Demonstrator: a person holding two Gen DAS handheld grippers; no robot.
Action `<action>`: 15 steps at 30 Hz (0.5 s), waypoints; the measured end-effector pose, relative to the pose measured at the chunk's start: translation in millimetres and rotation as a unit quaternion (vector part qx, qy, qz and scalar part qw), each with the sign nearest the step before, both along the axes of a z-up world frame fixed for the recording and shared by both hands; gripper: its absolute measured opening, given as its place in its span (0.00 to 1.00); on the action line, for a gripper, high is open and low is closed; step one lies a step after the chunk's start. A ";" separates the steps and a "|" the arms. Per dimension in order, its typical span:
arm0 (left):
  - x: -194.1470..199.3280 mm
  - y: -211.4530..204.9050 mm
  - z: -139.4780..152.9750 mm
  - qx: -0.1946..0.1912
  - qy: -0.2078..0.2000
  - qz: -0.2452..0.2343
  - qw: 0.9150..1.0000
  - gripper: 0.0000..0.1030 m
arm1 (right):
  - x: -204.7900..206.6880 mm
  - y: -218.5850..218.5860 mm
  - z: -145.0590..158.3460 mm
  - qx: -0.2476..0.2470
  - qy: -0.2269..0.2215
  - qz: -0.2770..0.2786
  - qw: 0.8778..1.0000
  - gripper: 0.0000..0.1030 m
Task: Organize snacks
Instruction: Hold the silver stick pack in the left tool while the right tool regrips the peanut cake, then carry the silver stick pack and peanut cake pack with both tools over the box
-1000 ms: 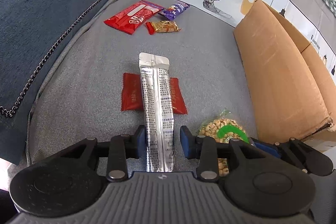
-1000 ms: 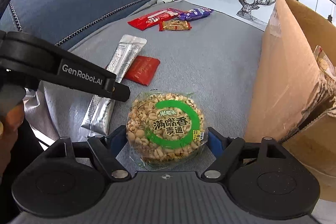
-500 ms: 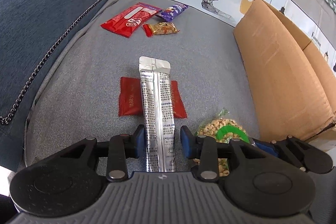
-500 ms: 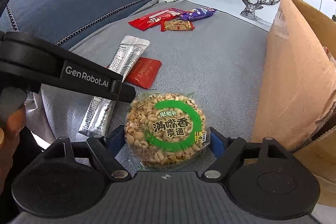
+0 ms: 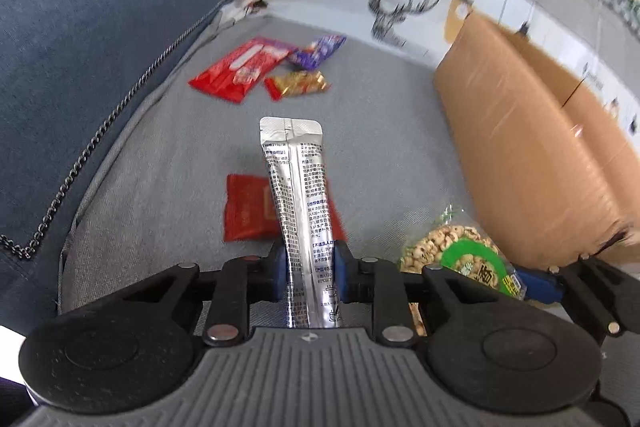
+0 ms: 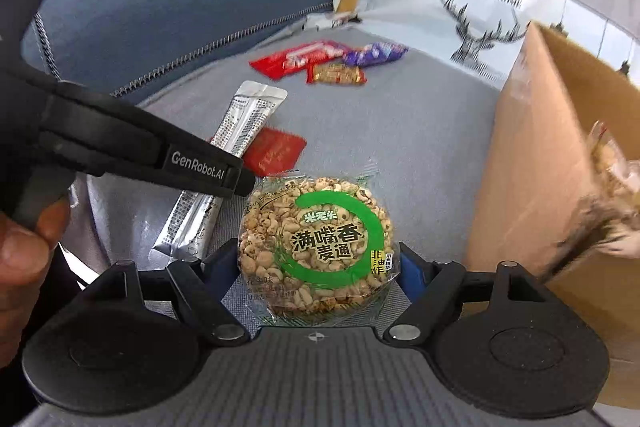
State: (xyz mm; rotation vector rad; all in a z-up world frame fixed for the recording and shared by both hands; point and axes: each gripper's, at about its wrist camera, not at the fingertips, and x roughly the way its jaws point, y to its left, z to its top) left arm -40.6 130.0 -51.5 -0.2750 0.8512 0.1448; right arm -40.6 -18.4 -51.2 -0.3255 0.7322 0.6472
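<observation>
Left gripper (image 5: 309, 269) has just closed on the silver sachet (image 5: 298, 195), half-hiding a red packet (image 5: 248, 207) at 10 o'clock; right gripper (image 6: 318, 265) seemingly pinches the puffed-grain cake (image 6: 316, 243)

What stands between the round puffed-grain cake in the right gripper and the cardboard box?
Nothing visible lies between them. The puffed-grain cake sits gripped in the right gripper, and the cardboard box stands just to its right. Only the box's own near wall rises in the path, so the cake would need to go over it.
</observation>
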 end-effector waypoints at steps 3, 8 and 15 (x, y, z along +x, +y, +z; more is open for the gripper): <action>-8.6 1.1 13.9 -0.015 -0.036 -0.006 0.999 0.25 | -13.6 -7.2 12.8 0.008 -0.026 0.001 1.000 0.78; -24.7 5.3 35.1 -0.054 -0.082 -0.001 0.995 0.25 | -40.9 -16.7 34.5 0.011 -0.087 -0.005 0.996 0.78; -33.5 2.9 64.9 -0.116 -0.149 0.006 0.982 0.25 | -62.6 -38.0 74.7 0.044 -0.170 -0.031 0.984 0.78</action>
